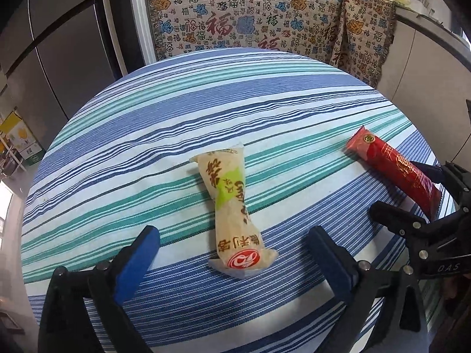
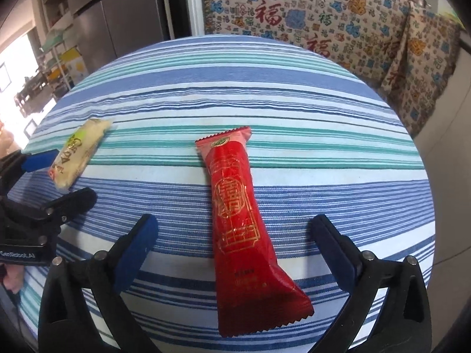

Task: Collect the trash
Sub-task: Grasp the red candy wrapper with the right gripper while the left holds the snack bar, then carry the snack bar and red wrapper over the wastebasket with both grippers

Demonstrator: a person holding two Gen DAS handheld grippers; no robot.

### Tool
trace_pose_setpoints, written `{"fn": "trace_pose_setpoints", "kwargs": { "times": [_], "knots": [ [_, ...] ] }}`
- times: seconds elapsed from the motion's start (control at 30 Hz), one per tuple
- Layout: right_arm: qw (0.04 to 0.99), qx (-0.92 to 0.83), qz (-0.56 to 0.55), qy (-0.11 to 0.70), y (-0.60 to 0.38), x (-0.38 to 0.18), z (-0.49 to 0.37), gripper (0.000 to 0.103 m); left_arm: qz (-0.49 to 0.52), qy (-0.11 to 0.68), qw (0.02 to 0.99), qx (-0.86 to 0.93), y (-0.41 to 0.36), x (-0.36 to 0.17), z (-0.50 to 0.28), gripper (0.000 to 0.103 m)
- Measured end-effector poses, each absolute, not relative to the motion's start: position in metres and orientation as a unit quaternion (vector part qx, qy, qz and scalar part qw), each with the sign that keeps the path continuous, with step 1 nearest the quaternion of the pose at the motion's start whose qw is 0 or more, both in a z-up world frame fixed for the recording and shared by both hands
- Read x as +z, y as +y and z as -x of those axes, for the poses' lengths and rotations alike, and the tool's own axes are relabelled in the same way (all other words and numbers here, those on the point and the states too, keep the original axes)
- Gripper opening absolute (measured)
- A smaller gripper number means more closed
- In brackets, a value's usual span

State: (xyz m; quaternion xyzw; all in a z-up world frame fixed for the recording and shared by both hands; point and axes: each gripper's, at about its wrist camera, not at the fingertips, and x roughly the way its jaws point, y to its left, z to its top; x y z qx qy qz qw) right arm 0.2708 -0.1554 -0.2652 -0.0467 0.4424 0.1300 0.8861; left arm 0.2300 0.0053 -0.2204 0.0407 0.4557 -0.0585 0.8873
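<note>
Two spread tools [image 1: 232, 253] [image 2: 235, 244], each straddling a wrapper [image 1: 232, 206] [image 2: 238, 206], untouched.

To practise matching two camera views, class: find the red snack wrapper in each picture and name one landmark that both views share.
Left wrist view: the red snack wrapper lies at the right edge, running diagonally between the right tool's fingers.
Right wrist view: it lies in the centre, running lengthwise from mid-picture to the bottom.
Shared landmark: the beige snack wrapper on the striped tablecloth.
</note>
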Motion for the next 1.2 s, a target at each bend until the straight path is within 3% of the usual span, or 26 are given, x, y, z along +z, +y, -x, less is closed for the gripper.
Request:
{"fn": "trace_pose_setpoints", "kwargs": {
  "times": [0.27, 0.4, 0.6, 0.63, 0.7, 0.77, 0.83, 0.87, 0.9, 1.2],
  "knots": [
    [0.885, 0.142, 0.046, 0.441, -0.158, -0.262, -0.272, 0.103, -0.042, 0.457, 0.886, -0.066, 0.006, -0.22, -0.233, 0.103],
    [0.873, 0.176, 0.015, 0.455, -0.175, -0.25, -0.264, 0.093, -0.008, 0.461, 0.88, -0.112, 0.025, -0.205, -0.227, 0.101],
    [0.846, 0.212, 0.034, 0.487, -0.177, -0.225, -0.274, 0.091, 0.014, 0.46, 0.875, -0.149, 0.03, -0.189, -0.235, 0.099],
    [0.84, 0.216, 0.046, 0.496, -0.172, -0.224, -0.279, 0.088, 0.006, 0.464, 0.874, -0.146, 0.025, -0.19, -0.238, 0.094],
    [0.829, 0.217, 0.061, 0.511, -0.163, -0.224, -0.288, 0.08, -0.002, 0.473, 0.869, -0.147, 0.019, -0.193, -0.243, 0.074],
    [0.82, 0.215, 0.074, 0.524, -0.155, -0.226, -0.299, 0.077, 0.004, 0.478, 0.866, -0.146, 0.02, -0.195, -0.247, 0.065],
    [0.812, 0.214, 0.081, 0.536, -0.15, -0.229, -0.307, 0.048, 0.002, 0.48, 0.866, -0.139, 0.019, -0.196, -0.251, 0.045],
    [0.809, 0.216, 0.081, 0.541, -0.149, -0.231, -0.307, 0.012, -0.004, 0.479, 0.868, -0.134, 0.019, -0.197, -0.251, 0.026],
    [0.811, 0.211, 0.081, 0.539, -0.15, -0.229, -0.307, 0.014, -0.01, 0.477, 0.869, -0.131, 0.019, -0.197, -0.252, 0.014],
    [0.851, 0.209, 0.017, 0.481, -0.174, -0.198, -0.267, 0.011, 0.038, 0.441, 0.881, -0.167, 0.024, -0.181, -0.231, 0.013]
  ]
}}
